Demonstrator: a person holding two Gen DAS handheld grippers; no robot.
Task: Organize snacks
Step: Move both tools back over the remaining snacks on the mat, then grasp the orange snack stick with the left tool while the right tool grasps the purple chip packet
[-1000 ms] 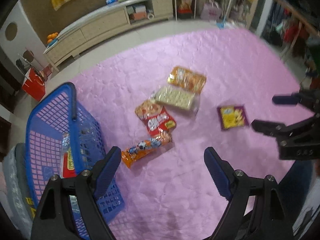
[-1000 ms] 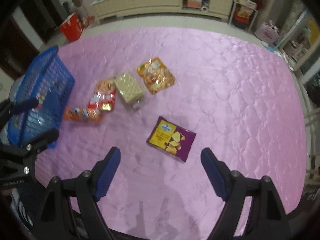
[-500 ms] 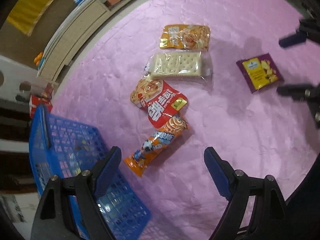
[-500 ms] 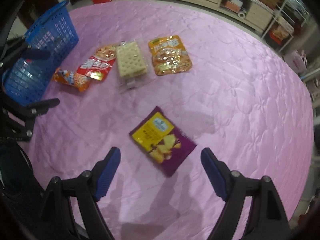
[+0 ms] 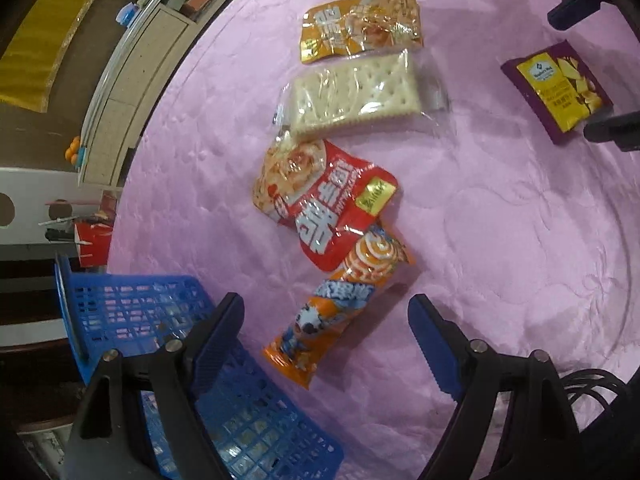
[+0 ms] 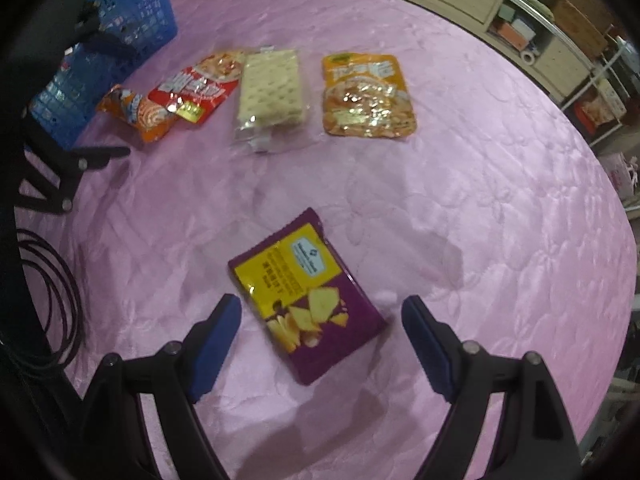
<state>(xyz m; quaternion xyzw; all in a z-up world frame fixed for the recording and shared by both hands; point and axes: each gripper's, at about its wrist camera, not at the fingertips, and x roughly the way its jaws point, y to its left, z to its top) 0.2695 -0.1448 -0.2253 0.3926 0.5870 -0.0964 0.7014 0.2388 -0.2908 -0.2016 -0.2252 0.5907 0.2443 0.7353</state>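
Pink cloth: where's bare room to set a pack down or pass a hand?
Free: the wide stretch of pink cloth right of the purple pack and below the golden pouch. Crowded: the row from basket through orange pack, red pack, crackers.

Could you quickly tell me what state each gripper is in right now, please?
Left gripper: open, holding nothing.
Right gripper: open, holding nothing.

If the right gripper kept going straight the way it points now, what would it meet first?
Most likely the purple and yellow snack packet: it lies flat on the pink cloth between the right gripper's open jaws. How far above it they are is unclear.
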